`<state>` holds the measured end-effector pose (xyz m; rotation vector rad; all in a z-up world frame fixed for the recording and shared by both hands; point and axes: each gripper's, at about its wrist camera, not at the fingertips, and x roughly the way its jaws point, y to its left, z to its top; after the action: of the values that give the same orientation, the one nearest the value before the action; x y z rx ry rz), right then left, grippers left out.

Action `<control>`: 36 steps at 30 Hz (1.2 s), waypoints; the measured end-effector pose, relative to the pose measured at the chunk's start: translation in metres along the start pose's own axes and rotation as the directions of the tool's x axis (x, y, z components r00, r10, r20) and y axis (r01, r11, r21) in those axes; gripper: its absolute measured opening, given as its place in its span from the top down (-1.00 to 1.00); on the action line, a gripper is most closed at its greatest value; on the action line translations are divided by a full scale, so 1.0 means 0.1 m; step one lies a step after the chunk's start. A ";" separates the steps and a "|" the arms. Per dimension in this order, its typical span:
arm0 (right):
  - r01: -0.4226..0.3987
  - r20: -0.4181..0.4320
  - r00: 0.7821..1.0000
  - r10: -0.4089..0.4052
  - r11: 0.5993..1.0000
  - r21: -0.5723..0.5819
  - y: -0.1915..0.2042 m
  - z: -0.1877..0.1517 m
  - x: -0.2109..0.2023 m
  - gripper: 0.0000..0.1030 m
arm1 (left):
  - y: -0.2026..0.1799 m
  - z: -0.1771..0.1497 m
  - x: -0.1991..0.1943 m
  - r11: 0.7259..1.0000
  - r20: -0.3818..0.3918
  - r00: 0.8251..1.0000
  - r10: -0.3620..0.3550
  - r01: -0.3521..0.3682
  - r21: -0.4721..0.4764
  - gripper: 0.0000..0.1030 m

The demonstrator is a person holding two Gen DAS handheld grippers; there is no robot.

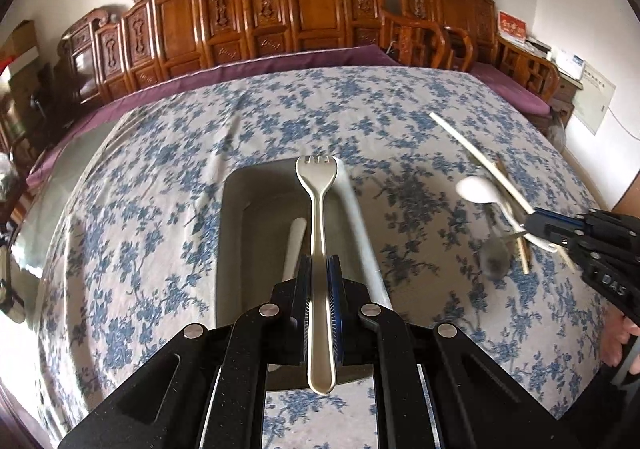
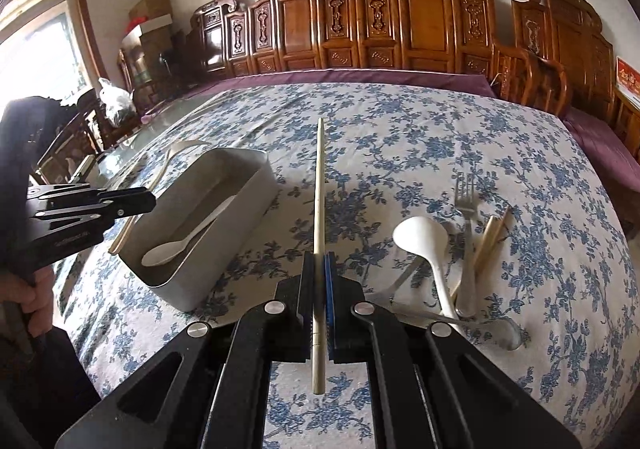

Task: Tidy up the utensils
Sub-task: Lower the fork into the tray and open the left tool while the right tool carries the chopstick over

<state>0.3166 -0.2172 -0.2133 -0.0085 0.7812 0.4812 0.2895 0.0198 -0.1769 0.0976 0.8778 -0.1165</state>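
Observation:
My left gripper [image 1: 319, 269] is shut on a cream plastic fork [image 1: 318, 209] and holds it above the grey rectangular box [image 1: 232, 233]. The box [image 2: 256, 185] holds a white spoon [image 2: 180, 241]. My right gripper [image 2: 319, 269] is shut on a pale chopstick [image 2: 319, 189] and holds it above the cloth, right of the box. To its right lies a pile: a white ladle spoon [image 2: 424, 241], a metal fork [image 2: 466, 233], wooden chopsticks [image 2: 490, 237] and a metal spoon [image 2: 480, 323]. The right gripper also shows in the left wrist view [image 1: 532, 227], the left gripper in the right wrist view [image 2: 152, 197].
The table has a blue floral cloth [image 2: 400, 137] with a purple edge. Carved wooden chairs [image 2: 420, 17] line the far side. A glass surface [image 2: 120, 165] lies left of the cloth. A hand [image 2: 36, 305] holds the left gripper.

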 end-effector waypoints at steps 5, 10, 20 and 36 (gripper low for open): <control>-0.017 -0.007 1.000 0.017 1.000 -0.013 0.11 -0.01 0.02 0.88 | 0.09 -0.04 0.15 1.000 -0.037 0.999 0.006 -0.006 -0.017 0.85; -0.034 -0.014 0.999 0.034 0.999 -0.032 0.23 -0.03 0.04 0.88 | 0.15 -0.06 0.27 0.999 -0.063 0.998 0.004 -0.006 -0.036 0.85; -0.059 -0.018 0.998 0.059 0.998 -0.037 0.41 -0.02 0.08 0.88 | 0.22 -0.06 0.36 0.998 -0.081 0.996 0.031 -0.036 -0.054 0.71; -0.119 -0.017 0.993 0.119 0.992 -0.029 0.93 0.27 0.38 0.88 | 0.60 -0.01 0.07 0.992 -0.005 0.998 0.066 -0.066 -0.111 0.31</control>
<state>0.3186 -0.1138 -0.2040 0.0069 0.7921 0.6066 0.3022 0.0785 -0.1808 0.0225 0.8796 -0.0056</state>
